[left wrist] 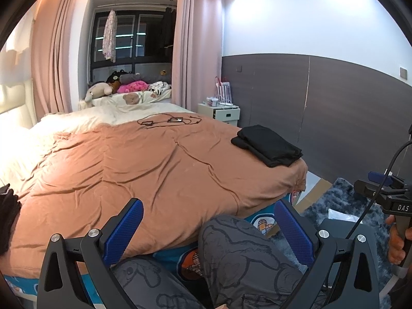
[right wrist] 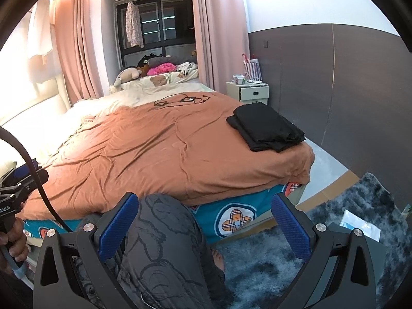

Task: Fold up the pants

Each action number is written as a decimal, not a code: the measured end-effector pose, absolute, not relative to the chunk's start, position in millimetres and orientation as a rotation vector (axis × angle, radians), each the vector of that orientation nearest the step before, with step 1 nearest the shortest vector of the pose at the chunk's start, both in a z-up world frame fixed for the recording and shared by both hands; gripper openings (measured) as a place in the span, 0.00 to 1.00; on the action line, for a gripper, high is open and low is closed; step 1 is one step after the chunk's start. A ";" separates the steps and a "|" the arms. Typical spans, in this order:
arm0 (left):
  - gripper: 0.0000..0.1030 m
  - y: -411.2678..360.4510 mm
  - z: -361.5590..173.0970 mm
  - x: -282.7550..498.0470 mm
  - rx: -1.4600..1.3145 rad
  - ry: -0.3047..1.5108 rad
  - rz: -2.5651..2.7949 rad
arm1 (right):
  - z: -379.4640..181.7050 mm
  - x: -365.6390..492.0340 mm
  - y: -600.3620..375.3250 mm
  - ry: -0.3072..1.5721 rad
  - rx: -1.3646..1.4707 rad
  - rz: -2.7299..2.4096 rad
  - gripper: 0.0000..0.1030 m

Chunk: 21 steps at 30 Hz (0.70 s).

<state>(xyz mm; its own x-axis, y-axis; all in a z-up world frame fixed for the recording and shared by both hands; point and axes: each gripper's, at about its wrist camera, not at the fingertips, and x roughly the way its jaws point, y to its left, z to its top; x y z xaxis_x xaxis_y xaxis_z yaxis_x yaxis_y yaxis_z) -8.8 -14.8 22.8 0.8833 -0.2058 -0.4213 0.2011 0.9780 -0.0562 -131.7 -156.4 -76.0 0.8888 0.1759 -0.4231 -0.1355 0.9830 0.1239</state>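
Note:
Folded black pants (left wrist: 267, 144) lie in a neat stack on the right corner of the orange bedspread (left wrist: 144, 164); they also show in the right wrist view (right wrist: 266, 126). My left gripper (left wrist: 208, 228) is open and empty, held low in front of the bed over the person's patterned grey trouser legs (left wrist: 239, 255). My right gripper (right wrist: 203, 221) is open and empty, also low at the bed's foot, over a knee (right wrist: 164, 234). Each gripper shows at the edge of the other's view: the right (left wrist: 383, 193), the left (right wrist: 20, 182).
A dark garment (left wrist: 7, 219) lies at the bed's left edge. Cables with small devices (left wrist: 167, 121) lie on the far part of the bed. A white nightstand (right wrist: 253, 92) stands at the wall. A shaggy grey rug (right wrist: 334, 231) covers the floor on the right. Plush toys (left wrist: 128, 86) lie beyond the bed.

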 end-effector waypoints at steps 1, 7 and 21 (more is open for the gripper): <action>1.00 -14.8 22.9 -9.1 -0.010 0.441 -0.210 | -75.8 -131.9 -155.7 0.447 0.090 0.160 1.00; 1.00 -15.4 23.9 -11.1 -0.005 0.438 -0.200 | -75.5 -132.6 -154.3 0.442 0.080 0.160 1.00; 1.00 -13.1 24.4 -11.4 -0.027 0.433 -0.191 | -76.2 -128.6 -160.1 0.434 0.063 0.165 1.00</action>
<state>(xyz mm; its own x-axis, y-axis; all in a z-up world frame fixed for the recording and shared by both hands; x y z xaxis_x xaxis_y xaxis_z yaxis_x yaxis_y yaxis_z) -11.4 -13.1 24.4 0.8900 -0.1897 -0.4146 0.1782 0.9817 -0.0667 -128.6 -160.1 -76.2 0.8943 0.1724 -0.4129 -0.1456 0.9847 0.0959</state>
